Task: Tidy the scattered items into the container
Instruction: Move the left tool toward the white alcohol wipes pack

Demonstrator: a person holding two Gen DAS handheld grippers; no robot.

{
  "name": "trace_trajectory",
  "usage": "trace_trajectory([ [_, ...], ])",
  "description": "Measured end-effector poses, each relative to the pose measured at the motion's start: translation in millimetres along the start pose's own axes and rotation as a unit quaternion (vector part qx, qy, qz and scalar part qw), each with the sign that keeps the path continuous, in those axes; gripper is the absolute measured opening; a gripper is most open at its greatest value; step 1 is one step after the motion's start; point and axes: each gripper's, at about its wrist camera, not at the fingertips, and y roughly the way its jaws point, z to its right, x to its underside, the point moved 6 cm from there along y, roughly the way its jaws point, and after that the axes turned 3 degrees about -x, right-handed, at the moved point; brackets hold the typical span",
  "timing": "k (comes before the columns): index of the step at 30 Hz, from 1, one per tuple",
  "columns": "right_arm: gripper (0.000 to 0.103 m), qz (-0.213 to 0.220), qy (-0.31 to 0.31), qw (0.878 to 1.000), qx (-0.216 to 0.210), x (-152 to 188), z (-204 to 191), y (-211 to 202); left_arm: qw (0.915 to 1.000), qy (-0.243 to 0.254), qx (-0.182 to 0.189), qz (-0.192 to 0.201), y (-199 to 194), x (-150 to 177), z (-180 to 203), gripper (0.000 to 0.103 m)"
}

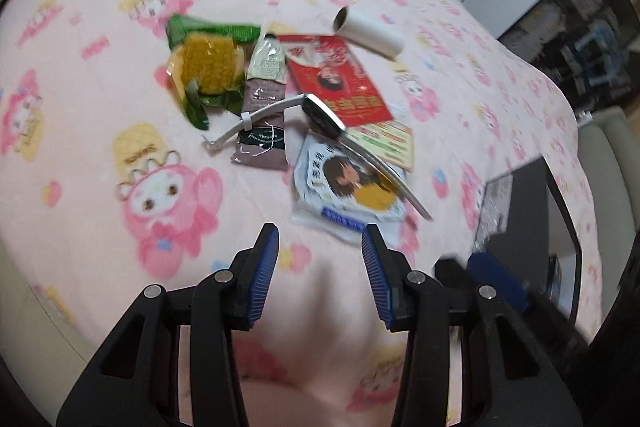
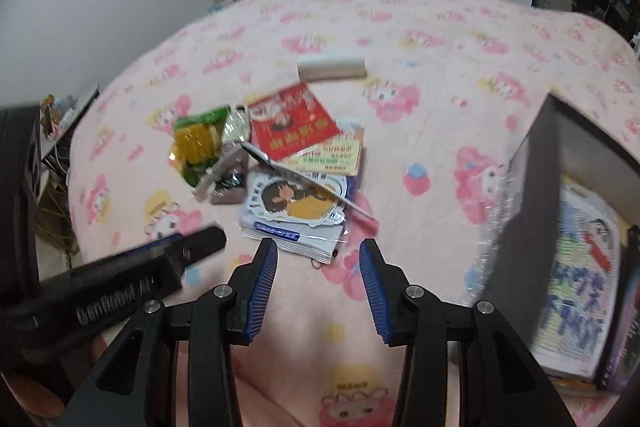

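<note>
Left gripper [image 1: 320, 233], black with blue ribbed pads, hangs over the pink cartoon-print blanket [image 1: 100, 155], jaws partly apart, nothing between them. Landmark: the red printed card [image 1: 340, 83] mid-pile. Left of it lie a yellow-green corn snack packet [image 1: 208, 71] and a grey-brown sachet [image 1: 264, 115]; just behind it, a white paper roll [image 1: 370, 31]; in front, a white cartoon-face pouch [image 1: 352, 187]. Well right of it stands the dark open container box [image 2: 532, 187]. Right gripper [image 2: 318, 247] is likewise half-open and empty.
</note>
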Motion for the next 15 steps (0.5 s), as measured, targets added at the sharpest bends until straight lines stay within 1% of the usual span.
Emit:
trace_trajectory([
  [1,0.04,-0.007,0.003,1.0,0.002,0,2,9,0.9999,-0.011,0.001,-0.008,9,-6,-1,0.043],
  [3,0.039,-0.016,0.007,1.0,0.009,1,5,21,0.9996,-0.022,-0.008,-0.014,24,-16,-3,0.042],
  [6,0.04,-0.024,0.019,0.999,0.019,0,12,35,0.9986,-0.04,0.0,-0.033,42,-18,-6,0.042],
  [8,0.04,-0.029,0.029,0.999,0.025,0,19,41,0.9982,-0.047,-0.005,-0.037,45,-17,-10,0.041],
  [10,0.04,-0.037,0.035,0.998,0.032,5,25,47,0.998,-0.053,-0.026,-0.022,42,-18,-15,0.04],
  [12,0.04,-0.047,0.043,0.998,0.026,11,29,54,0.9975,-0.055,-0.04,-0.017,41,-18,-17,0.039],
  [15,0.04,-0.052,0.051,0.997,0.014,16,31,59,0.9973,-0.047,-0.049,-0.026,46,-16,-14,0.039],
])
